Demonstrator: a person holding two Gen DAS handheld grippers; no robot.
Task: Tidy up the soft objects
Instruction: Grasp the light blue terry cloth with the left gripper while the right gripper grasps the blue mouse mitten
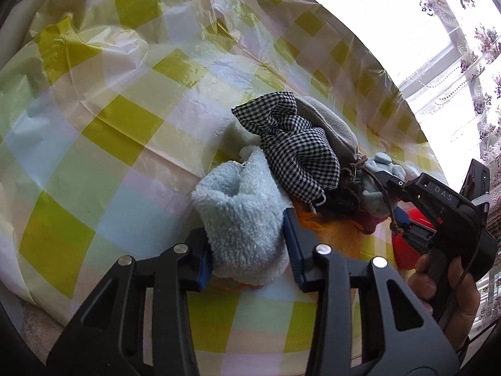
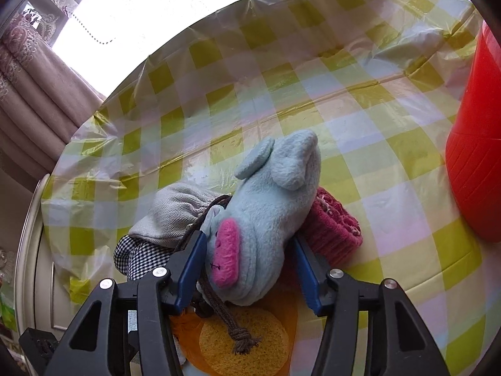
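Note:
A pile of soft things lies on the checked tablecloth (image 1: pixel 94 144). My left gripper (image 1: pixel 247 250) has its jaws around a fluffy light-blue towel (image 1: pixel 238 213), pads touching both sides. My right gripper (image 2: pixel 250 269) straddles a light-blue plush mitten with a pink patch (image 2: pixel 269 206), pads close against it. In the left wrist view the right gripper (image 1: pixel 397 206) shows at the pile's right side. A black-and-white checked cloth (image 1: pixel 297 147), a grey drawstring bag (image 2: pixel 175 213), a pink knitted piece (image 2: pixel 335 232) and an orange sponge (image 2: pixel 247 341) lie in the pile.
A red plastic container (image 2: pixel 476 144) stands at the right of the table. The table edge runs along the far side, with a window and patterned curtains (image 2: pixel 31 72) behind. Bare tablecloth (image 2: pixel 281 78) lies beyond the pile.

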